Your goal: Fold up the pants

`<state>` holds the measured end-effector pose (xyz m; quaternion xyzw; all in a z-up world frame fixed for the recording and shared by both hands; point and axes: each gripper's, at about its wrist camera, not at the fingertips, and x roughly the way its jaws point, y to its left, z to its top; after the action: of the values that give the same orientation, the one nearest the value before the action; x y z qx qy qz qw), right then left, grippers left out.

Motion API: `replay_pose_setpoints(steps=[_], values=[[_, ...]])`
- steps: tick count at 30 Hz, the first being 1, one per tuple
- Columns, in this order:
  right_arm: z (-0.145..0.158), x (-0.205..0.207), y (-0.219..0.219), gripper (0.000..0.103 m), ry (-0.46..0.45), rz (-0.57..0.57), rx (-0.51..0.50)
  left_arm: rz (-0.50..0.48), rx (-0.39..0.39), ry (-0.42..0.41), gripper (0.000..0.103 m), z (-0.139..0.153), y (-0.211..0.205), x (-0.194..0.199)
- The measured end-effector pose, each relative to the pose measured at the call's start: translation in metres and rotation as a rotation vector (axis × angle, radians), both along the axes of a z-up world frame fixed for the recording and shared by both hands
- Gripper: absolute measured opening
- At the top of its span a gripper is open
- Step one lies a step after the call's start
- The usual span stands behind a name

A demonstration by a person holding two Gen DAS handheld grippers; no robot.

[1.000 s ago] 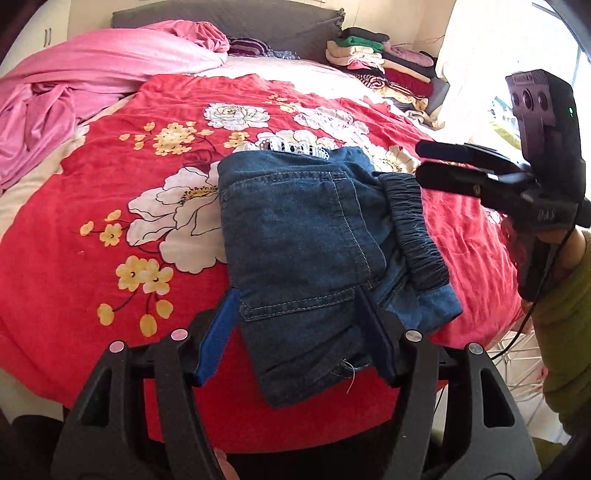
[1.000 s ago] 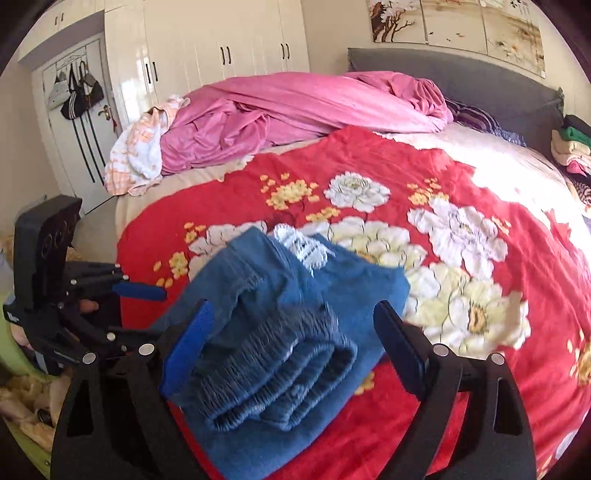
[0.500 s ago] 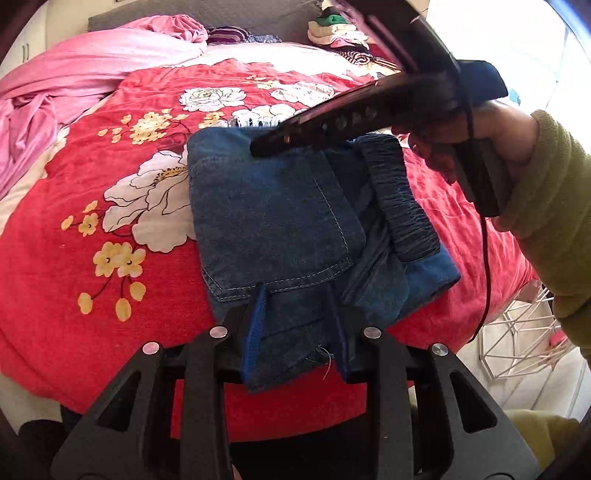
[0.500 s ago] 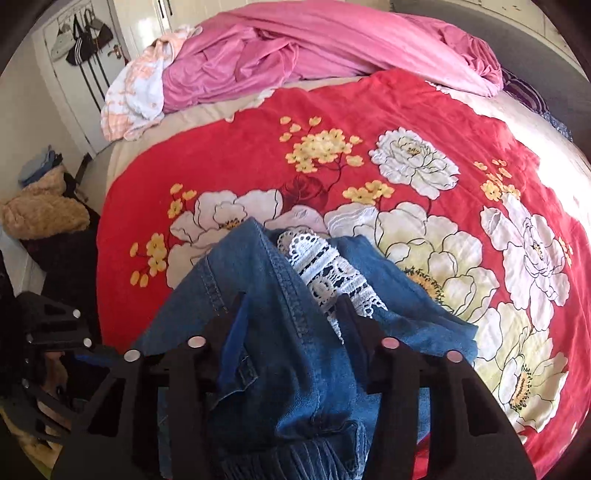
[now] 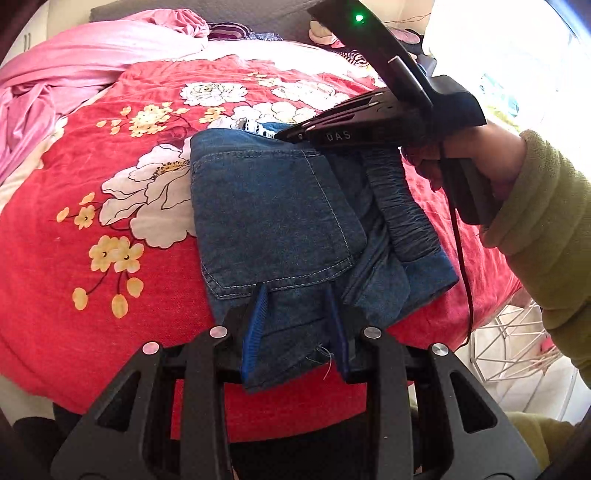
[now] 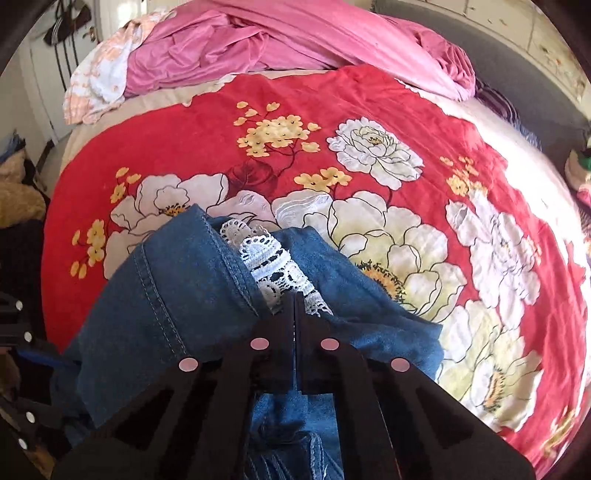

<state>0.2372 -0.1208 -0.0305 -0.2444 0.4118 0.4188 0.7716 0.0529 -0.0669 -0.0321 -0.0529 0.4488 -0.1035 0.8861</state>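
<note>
Folded blue denim pants (image 5: 273, 218) lie on the red floral blanket (image 5: 92, 177), with a white lace hem (image 6: 269, 262) showing at their far edge. My left gripper (image 5: 295, 326) is shut on the near edge of the pants, its blue pads (image 5: 255, 325) pressing a bunch of denim between them. A hand in a green sleeve (image 5: 543, 218) holds my right gripper (image 5: 286, 134) over the far edge. In the right wrist view my right gripper (image 6: 293, 301) has its jaws pressed together at the lace and denim (image 6: 166, 295), pinching that edge.
A pink quilt (image 6: 295, 40) is heaped at the head of the bed, with a floral cloth (image 6: 99, 77) beside it. A white wire basket (image 5: 517, 350) stands on the floor off the bed's right side. Dark bags (image 6: 62, 26) hang on a door.
My left gripper closed on the near edge of the pants. My right gripper came in from the right, dropped onto the far lace edge and shut there.
</note>
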Motion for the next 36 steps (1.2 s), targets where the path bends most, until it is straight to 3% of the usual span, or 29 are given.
replay_pose_setpoints(steps=[6,7,10,16,19,25,30,33,36], values=[[0.016,-0.005,-0.013,0.002,0.009,-0.043,0.074,0.0,-0.006,0.005,0.025,-0.001,0.001,0.001],[0.023,-0.008,-0.017,0.006,0.002,-0.054,0.101,0.0,-0.006,0.005,0.025,-0.001,0.001,0.002],[0.044,-0.02,-0.034,0.034,-0.014,-0.074,0.181,0.0,-0.008,0.006,0.025,-0.001,0.002,0.002],[0.064,-0.063,-0.07,0.036,-0.054,-0.084,0.249,0.001,-0.014,0.006,0.025,-0.002,0.002,0.002],[0.058,-0.082,-0.084,0.041,-0.056,-0.094,0.242,0.002,-0.017,0.007,0.025,-0.002,0.003,0.002],[0.016,-0.094,-0.087,0.047,-0.071,-0.131,0.124,0.003,-0.015,0.01,0.027,-0.003,0.002,0.003],[0.004,-0.083,-0.091,0.054,0.008,-0.188,0.162,0.019,-0.001,0.011,0.034,-0.002,0.002,0.003],[0.009,-0.085,-0.097,0.058,0.031,-0.208,0.199,0.031,0.011,0.003,0.041,0.0,0.003,0.001],[0.02,-0.092,-0.108,0.067,0.029,-0.222,0.259,0.036,0.01,-0.004,0.045,0.004,0.005,-0.001]])
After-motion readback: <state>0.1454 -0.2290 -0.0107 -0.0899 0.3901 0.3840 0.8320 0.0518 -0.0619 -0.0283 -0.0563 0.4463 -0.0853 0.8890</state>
